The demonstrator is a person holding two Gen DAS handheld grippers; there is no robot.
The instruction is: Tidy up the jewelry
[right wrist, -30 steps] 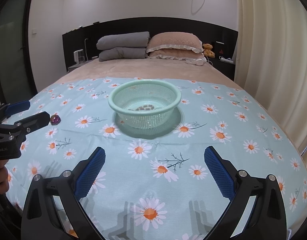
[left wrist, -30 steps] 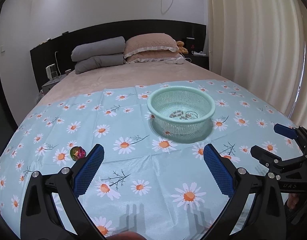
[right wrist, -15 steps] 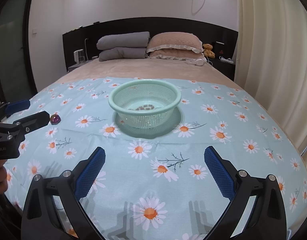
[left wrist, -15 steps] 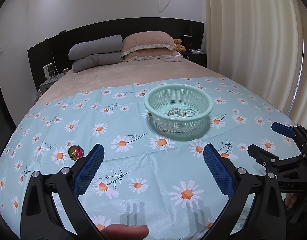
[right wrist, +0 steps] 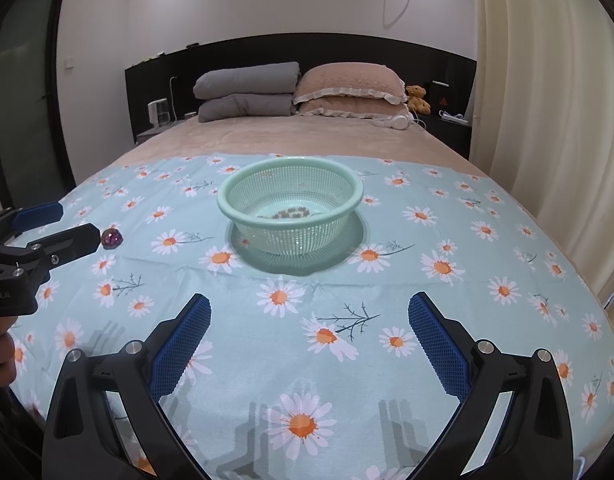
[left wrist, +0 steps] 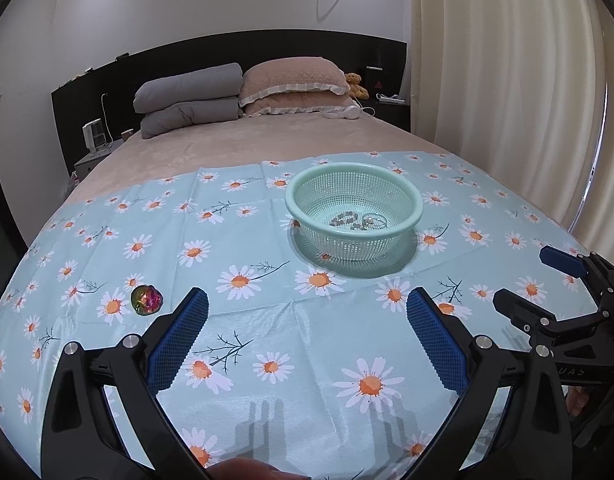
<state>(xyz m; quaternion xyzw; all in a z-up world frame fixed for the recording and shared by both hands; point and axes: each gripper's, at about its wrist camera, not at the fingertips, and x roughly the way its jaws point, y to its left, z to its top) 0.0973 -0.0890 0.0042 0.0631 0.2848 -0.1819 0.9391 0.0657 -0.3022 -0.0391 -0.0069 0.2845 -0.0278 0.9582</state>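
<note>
Left tool (left wrist: 307, 320), right tool (right wrist: 309, 320) — both apart, empty. Iridescent brooch (left wrist: 146, 299) outside basket (left wrist: 307, 184) — approach low, straddle it, close gently.

The small jewelry pieces (left wrist: 357, 221) in the basket (left wrist: 411, 200) are too tiny to identify individually.

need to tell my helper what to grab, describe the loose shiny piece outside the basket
Start at the mint green mesh basket on the daisy-print cloth. Look well left of it and nearer the cloth's front edge: a small iridescent pink-green brooch, the only jewelry lying on the cloth.
</note>
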